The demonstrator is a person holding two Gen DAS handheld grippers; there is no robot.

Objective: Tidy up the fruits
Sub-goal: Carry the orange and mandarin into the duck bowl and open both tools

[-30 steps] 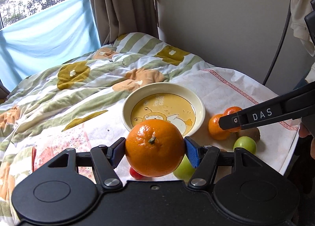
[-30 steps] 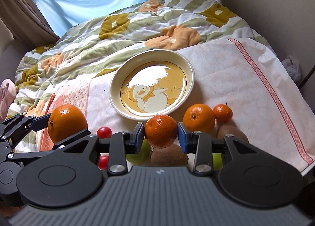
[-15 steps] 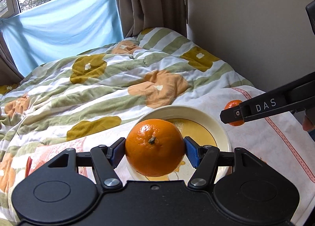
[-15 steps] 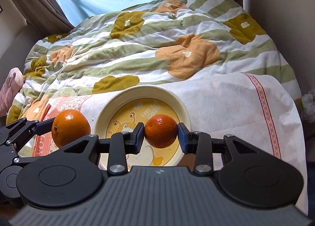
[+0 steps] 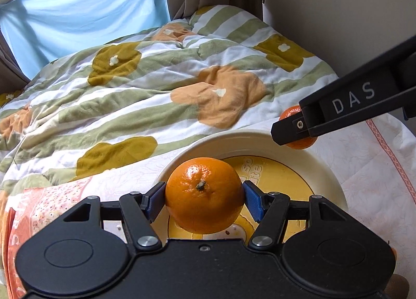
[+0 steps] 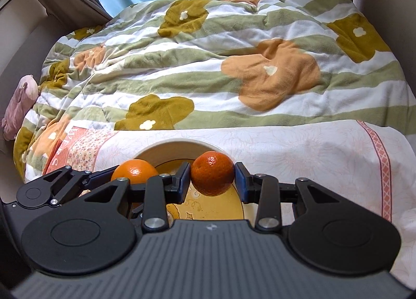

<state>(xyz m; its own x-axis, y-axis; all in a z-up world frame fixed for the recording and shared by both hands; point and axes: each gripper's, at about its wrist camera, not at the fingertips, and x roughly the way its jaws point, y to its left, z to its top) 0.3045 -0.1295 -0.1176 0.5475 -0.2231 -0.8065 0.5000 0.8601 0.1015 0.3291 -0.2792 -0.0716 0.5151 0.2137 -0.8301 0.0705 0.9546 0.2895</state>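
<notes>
We see the left hand-held gripper (image 5: 204, 198) grasping a large glossy orange (image 5: 204, 195) with a brown stem scar, low in the frame's centre, over the near rim of the round cream bowl with a yellow cartoon centre (image 5: 326, 166). The right hand-held gripper (image 6: 212, 178) clamps a smaller, darker orange mandarin (image 6: 212, 172) over the same bowl, lower centre of its view. The bowl's far rim sits on a white patterned cloth (image 6: 312, 153), which offers open room at right. The green-striped flowered quilt (image 6: 208, 64) fills the upper frame.
</notes>
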